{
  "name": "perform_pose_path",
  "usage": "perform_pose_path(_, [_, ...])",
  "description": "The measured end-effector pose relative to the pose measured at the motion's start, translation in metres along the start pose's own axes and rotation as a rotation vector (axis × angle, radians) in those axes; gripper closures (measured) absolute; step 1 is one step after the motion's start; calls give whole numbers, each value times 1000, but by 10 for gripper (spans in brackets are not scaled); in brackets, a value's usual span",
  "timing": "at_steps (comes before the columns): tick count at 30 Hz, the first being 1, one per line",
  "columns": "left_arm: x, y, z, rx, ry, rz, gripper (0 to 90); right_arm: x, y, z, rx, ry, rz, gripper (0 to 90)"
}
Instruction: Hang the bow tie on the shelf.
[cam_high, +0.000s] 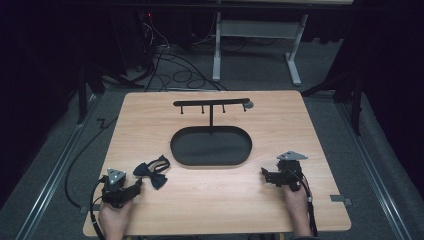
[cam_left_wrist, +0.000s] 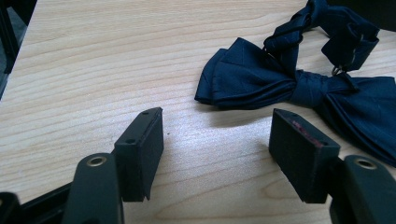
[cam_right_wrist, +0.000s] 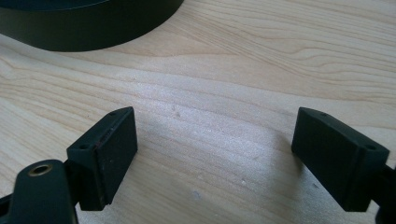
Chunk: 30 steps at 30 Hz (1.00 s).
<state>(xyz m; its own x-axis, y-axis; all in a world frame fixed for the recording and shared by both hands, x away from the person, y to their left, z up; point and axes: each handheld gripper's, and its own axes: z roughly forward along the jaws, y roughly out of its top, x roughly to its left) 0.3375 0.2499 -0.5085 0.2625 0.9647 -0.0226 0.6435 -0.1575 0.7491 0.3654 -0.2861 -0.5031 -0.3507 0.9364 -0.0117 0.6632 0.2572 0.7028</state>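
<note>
Mia: Claws are sitting on the table (cam_high: 225, 200), one at each side. The left claw (cam_high: 136, 186) is resting near the front left corner, and a hand (cam_high: 114, 218) is holding it from behind.

Ben: Is it gripping something?

Mia: No. In the left gripper view its jaws are standing wide apart, with bare wood showing between them. Nothing is touching the pads (cam_left_wrist: 140, 149).

Ben: Where is the bow tie (cam_high: 152, 171) lying?

Mia: It is lying flat on the table, just beyond the left claw and a bit to its right. In the left gripper view the dark blue bow tie (cam_left_wrist: 299, 88) is sitting just past the tips of the jaws, closer to the right-hand jaw. Its strap is curling up behind it.

Ben: What is the right claw (cam_high: 266, 176) doing?

Mia: It is resting near the front right side, pointing toward the middle of the table. Its jaws are standing wide apart too, and wood is showing between them.

Ben: What is sitting in the middle?

Mia: A black oval tray (cam_high: 210, 159) is sitting there. A thin post is standing up at its back edge, and a bar with little hooks (cam_high: 211, 103) is going across the top. In the right gripper view, the edge of the tray (cam_right_wrist: 93, 28) is showing well past the jaws.

Ben: So the bow tie is lying between the left claw and the tray?

Mia: Yes, and it is touching neither one.
</note>
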Motion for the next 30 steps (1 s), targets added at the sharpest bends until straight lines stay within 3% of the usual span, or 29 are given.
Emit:
perform_pose_path(25, [0, 0, 0, 2, 5, -1, 351, 0, 0, 0, 0, 0, 0, 154])
perform_pose_path(29, [1, 0, -2, 8, -14, -2, 356, 0, 0, 0, 0, -1, -1, 154])
perform_pose_path(30, [4, 0, -4, 8, -35, -18, 359, 0, 0, 0, 0, 0, -1, 154])
